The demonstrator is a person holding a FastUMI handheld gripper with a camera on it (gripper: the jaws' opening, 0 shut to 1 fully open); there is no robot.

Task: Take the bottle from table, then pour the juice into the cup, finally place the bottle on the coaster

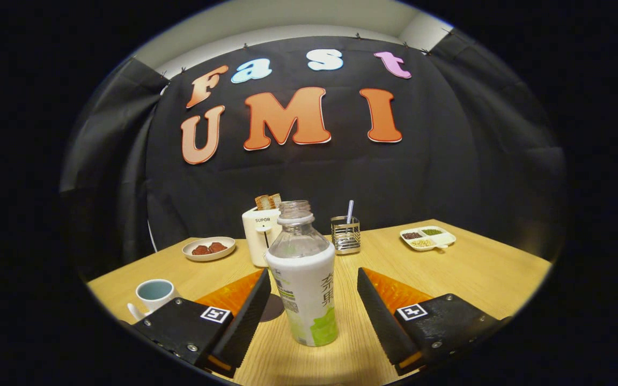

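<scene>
An uncapped clear bottle (303,273) with a white and green label stands upright on the wooden table (475,268), between my two fingers. My gripper (313,281) is open: the left finger sits close beside the label, the right finger stands well apart from it. A dark round coaster (272,307) lies on the table just behind the left finger, partly hidden by it and the bottle. A white cup (153,294) with a pale blue inside stands to the left of the left finger.
Beyond the bottle stand a white toaster (259,234) with bread in it and a wire holder (345,234) with a straw. A plate (208,248) of brown food lies back left, a divided tray (427,237) of beans back right.
</scene>
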